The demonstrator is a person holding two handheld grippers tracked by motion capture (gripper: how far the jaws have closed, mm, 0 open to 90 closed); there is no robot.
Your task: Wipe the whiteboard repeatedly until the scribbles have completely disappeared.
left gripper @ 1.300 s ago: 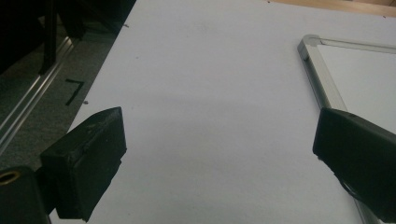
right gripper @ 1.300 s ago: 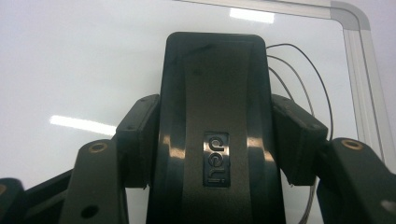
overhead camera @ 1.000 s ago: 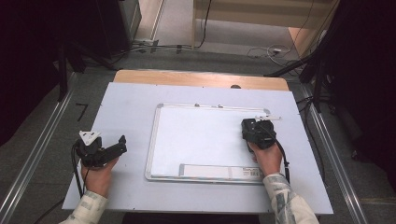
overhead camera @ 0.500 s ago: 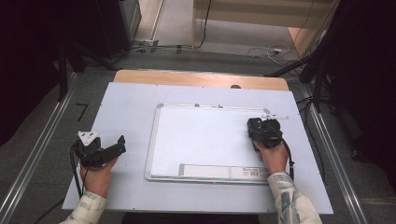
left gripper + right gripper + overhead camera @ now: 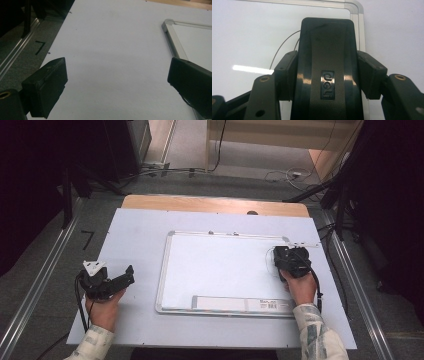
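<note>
1. Black plastic whiteboard eraser with a glossy moulded back and a small embossed logo plate (image 5: pixel 327 70): flat on the white-faced, silver-framed whiteboard (image 5: pixel 165 270), close to its far right corner, beside a thin curved pen line (image 5: pixel 282 48).
2. Right gripper (image 5: pixel 289 261): clamped on the eraser, one black pad (image 5: pixel 287 75) against each long side, jaws narrow around the body.
3. Left gripper (image 5: pixel 127 276): jaws wide apart with nothing between them, low over the pale table top (image 5: pixel 135 230), just left of the board and clear of its frame.
4. Likely handling of the eraser: light, rigid shell, probably with a soft felt sole underneath; not fragile. Glossy sides look slippery, so a squeeze across the narrow waist, as now, seems the safest hold; a grip nearer the rounded end could let it squirt out.
5. Probably best kept flat with even downward pressure for a wipe; a tilt might lift one edge of the sole off the surface.
6. Board itself: stiff and smooth, apt to slide on the table under sideways strokes unless braced.
7. Hidden or unclear: underside of the eraser and its contact with the board; lower end of the eraser, cut off at the bottom of the right gripper view; part of the pen line, covered by the eraser; small print on the label strip (image 5: pixel 240 304) along the board's near edge, too small to read.
</note>
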